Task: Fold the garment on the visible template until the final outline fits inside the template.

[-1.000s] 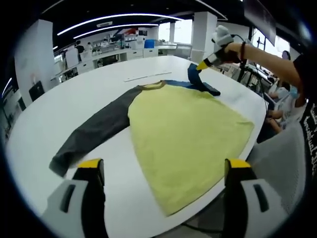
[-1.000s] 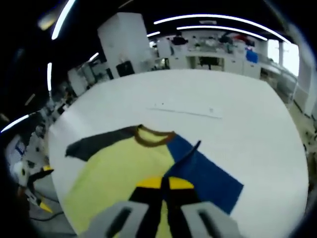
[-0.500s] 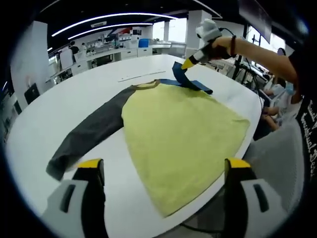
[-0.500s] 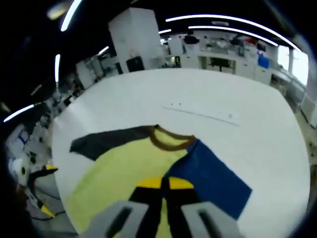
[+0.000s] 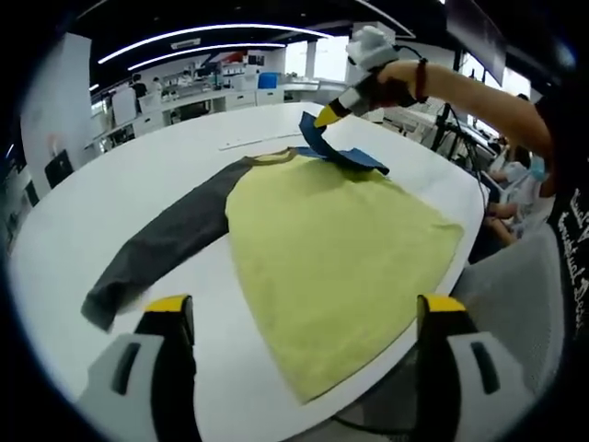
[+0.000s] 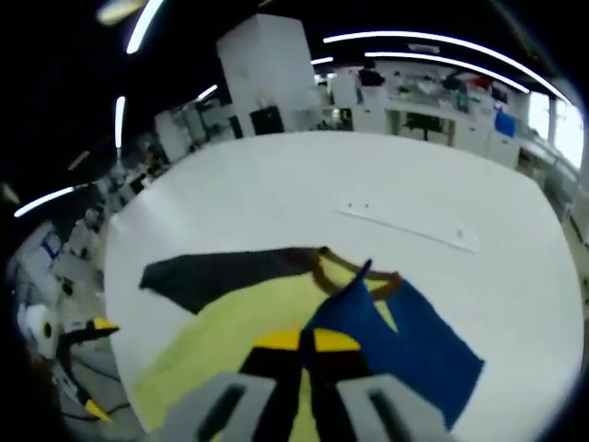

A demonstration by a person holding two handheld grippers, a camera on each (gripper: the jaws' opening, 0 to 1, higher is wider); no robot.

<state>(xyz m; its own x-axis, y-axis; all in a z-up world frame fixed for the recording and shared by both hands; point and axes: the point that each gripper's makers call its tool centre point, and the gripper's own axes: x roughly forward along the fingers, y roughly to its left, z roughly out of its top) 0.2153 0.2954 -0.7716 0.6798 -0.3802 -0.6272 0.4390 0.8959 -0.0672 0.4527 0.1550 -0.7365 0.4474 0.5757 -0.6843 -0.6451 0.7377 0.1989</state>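
Observation:
A shirt lies flat on the white table (image 5: 129,175): yellow body (image 5: 340,239), brown collar (image 5: 276,157), dark grey sleeve (image 5: 156,249) spread to the left. My right gripper (image 5: 324,115) is shut on the blue sleeve (image 5: 348,157) and holds its end up above the collar. In the right gripper view the shut jaws (image 6: 300,341) pinch the blue sleeve (image 6: 409,345), which bends over the collar (image 6: 324,273) and the yellow body (image 6: 230,336); the grey sleeve (image 6: 216,274) lies beyond. My left gripper (image 5: 306,308) stands open at the shirt's hem, apart from the cloth.
A thin white strip (image 5: 262,141) lies on the table beyond the collar, also the strip (image 6: 414,224). The person's arm (image 5: 479,97) reaches over the table's right edge. The left gripper (image 6: 97,366) shows past the table's left edge. Desks and pillars stand behind.
My right gripper has carried the blue sleeve's end leftward and up, from beside the shirt to over the collar. The left gripper has stayed open at the hem.

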